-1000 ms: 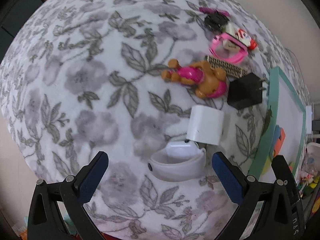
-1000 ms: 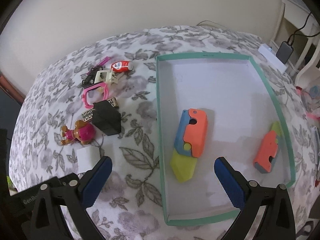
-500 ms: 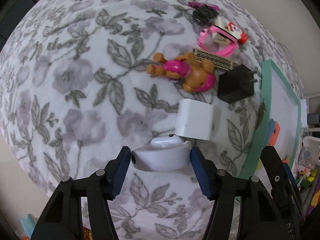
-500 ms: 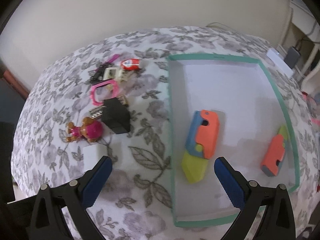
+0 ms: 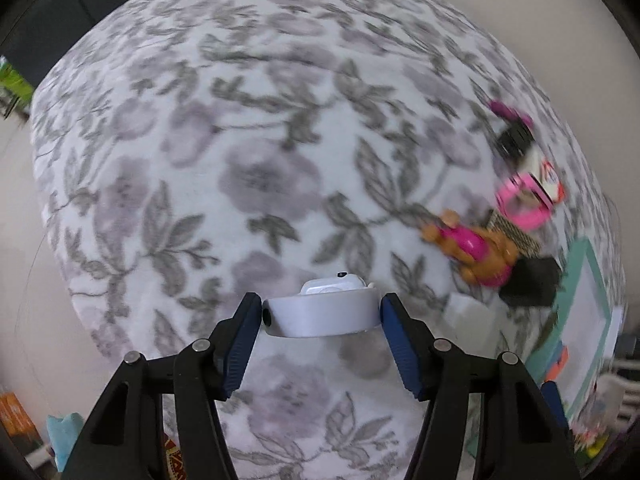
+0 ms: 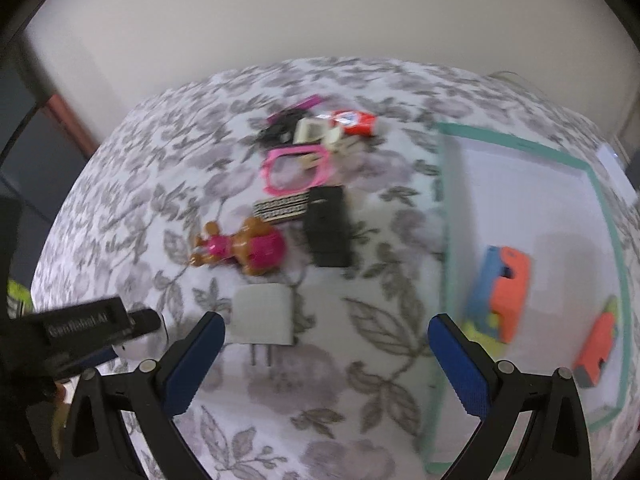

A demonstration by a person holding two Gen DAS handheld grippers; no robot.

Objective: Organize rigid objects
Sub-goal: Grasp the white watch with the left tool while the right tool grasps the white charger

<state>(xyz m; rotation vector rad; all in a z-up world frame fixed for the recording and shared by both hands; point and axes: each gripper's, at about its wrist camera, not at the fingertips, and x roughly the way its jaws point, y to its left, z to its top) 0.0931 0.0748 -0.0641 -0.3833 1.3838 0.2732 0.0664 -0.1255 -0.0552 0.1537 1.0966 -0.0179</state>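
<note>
My left gripper [image 5: 320, 316] is shut on a white smartwatch [image 5: 322, 312], its pads pressing the two ends of the band above the floral cloth. My right gripper [image 6: 326, 322] hangs over the cloth, its jaws wide and closing a little, with nothing between them. A white charger [image 6: 262, 316] lies just beyond its left finger. Past it lie a black charger [image 6: 328, 232], a brown and pink toy figure [image 6: 244, 250], a patterned strip [image 6: 282, 208] and a pink frame [image 6: 294, 170]. The teal-rimmed tray [image 6: 444, 240] on the right holds two orange folding toys [image 6: 506, 292].
A red packet [image 6: 356, 122], a cream piece and a black item [image 6: 280, 128] sit at the far end of the pile. The left tool's black body [image 6: 80, 326] reaches in at the lower left of the right wrist view. A pale wall stands behind the bed.
My left gripper closed on the white watch, lifted it and carried it away from the pile. My right gripper swung left from over the tray to the loose objects.
</note>
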